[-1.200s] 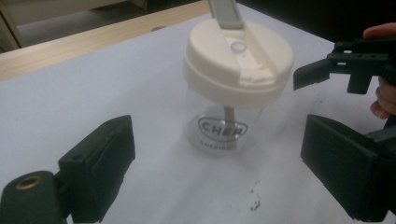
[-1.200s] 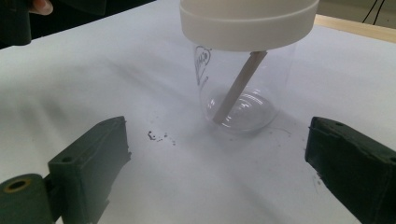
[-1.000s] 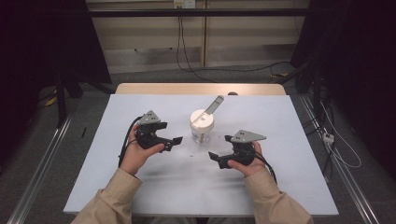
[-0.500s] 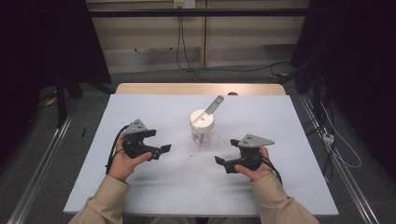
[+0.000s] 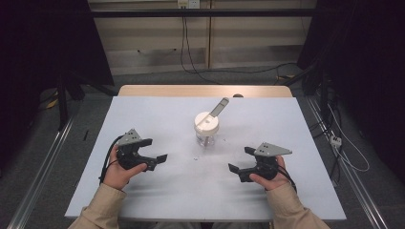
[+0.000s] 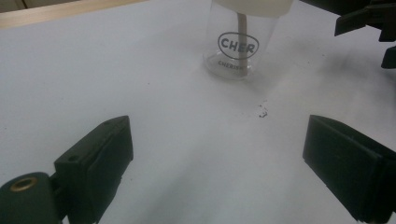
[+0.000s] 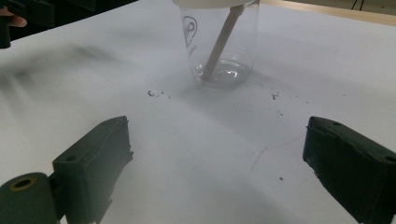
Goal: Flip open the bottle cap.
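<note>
Nearest, at the person's edge of the table [image 5: 157, 114]: left claw [image 5: 155, 150] and right claw [image 5: 241, 160], each in a hand, both wide open and gripping nothing, bare white surface between the jaws in either gripper view. Pointed inward toward the middle, well apart from each other.

Farther in, between the two and a little beyond: clear jar [image 5: 207, 136] standing upright near the table's centre, capped by a white lid [image 5: 206, 122], with a pale stick [image 5: 218, 107] poking up through the lid and slanting away to the far right. Printed lettering on the near wall in the left gripper view [image 6: 237, 45].

Likely light, rigid and smooth; probably slippery under hard pads, and breakable if glass. Best taken low on the round wall with one claw for steadiness, lid or stick left for the other. Stick looks thin, so gentle pressure advised.

A few dark specks [image 7: 156, 94] in front of the jar. Open surface all round; far wooden edge [image 5: 205, 90] well behind, side edges distant.
</note>
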`<move>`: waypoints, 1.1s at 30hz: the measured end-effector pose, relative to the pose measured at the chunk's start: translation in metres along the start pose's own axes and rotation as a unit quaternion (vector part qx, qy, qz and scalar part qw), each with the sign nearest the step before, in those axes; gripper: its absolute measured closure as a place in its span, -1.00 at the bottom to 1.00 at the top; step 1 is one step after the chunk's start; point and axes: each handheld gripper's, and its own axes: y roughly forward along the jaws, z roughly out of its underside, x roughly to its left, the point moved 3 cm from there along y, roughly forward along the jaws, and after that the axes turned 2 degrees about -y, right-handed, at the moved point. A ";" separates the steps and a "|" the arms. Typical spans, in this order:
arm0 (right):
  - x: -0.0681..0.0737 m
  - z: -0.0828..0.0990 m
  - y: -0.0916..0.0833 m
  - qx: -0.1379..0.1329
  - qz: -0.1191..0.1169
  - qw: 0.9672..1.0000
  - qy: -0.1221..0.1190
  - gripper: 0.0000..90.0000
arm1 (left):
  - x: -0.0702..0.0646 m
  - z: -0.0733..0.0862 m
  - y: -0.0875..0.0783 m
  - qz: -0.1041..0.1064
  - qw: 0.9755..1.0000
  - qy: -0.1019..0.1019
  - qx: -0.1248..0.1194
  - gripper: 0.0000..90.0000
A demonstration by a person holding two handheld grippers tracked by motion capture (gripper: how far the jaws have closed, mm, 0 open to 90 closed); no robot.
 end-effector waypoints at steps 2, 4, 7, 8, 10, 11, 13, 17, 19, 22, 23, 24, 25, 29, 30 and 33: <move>-0.001 0.002 -0.003 0.000 0.002 1.000 0.000 -0.84 | -0.001 0.002 -0.002 0.000 1.000 0.001 0.000 -0.82; -0.002 0.004 -0.006 0.000 0.004 1.000 0.001 -0.84 | -0.001 0.005 -0.004 -0.002 1.000 -0.004 0.003 -0.82; -0.003 0.007 -0.011 -0.001 0.007 1.000 0.000 -0.83 | 0.000 0.008 -0.007 0.000 1.000 -0.007 0.003 -0.82; -0.004 0.008 -0.013 -0.002 0.009 1.000 0.001 -0.83 | 0.001 0.009 -0.008 -0.002 1.000 -0.008 0.005 -0.82; -0.006 0.010 -0.017 -0.001 0.013 1.000 0.002 -0.83 | 0.002 0.010 -0.010 -0.006 1.000 -0.010 0.003 -0.82; -0.007 0.011 -0.018 -0.001 0.015 1.000 0.004 -0.83 | 0.002 0.011 -0.011 -0.007 1.000 -0.012 0.001 -0.82; -0.007 0.013 -0.022 -0.002 0.016 1.000 0.005 -0.83 | 0.003 0.012 -0.013 -0.008 1.000 -0.014 0.000 -0.82; -0.009 0.018 -0.026 0.002 0.021 1.000 0.003 -0.83 | 0.002 0.017 -0.017 -0.013 1.000 -0.016 0.001 -0.82; -0.010 0.019 -0.029 0.001 0.022 1.000 0.005 -0.83 | 0.001 0.019 -0.018 -0.015 1.000 -0.013 0.006 -0.82; -0.009 0.020 -0.032 -0.001 0.023 1.000 0.004 -0.83 | 0.001 0.022 -0.022 -0.017 1.000 -0.012 0.007 -0.82; -0.009 0.020 -0.033 -0.001 0.024 1.000 0.001 -0.83 | 0.001 0.023 -0.023 -0.019 1.000 -0.013 0.005 -0.82; -0.009 0.021 -0.034 0.001 0.026 1.000 -0.001 -0.83 | 0.001 0.024 -0.025 -0.018 1.000 -0.016 0.002 -0.82; -0.009 0.022 -0.035 0.001 0.026 1.000 -0.002 -0.83 | 0.001 0.024 -0.026 -0.018 1.000 -0.018 0.000 -0.82; -0.011 0.024 -0.040 -0.001 0.029 1.000 0.002 -0.83 | 0.001 0.026 -0.030 -0.019 1.000 -0.019 -0.003 -0.82; -0.011 0.025 -0.041 0.000 0.031 1.000 0.003 -0.83 | 0.001 0.027 -0.030 -0.020 1.000 -0.020 -0.002 -0.82; -0.012 0.027 -0.044 0.000 0.034 0.999 0.005 -0.83 | 0.001 0.028 -0.032 -0.020 1.000 -0.021 -0.003 -0.82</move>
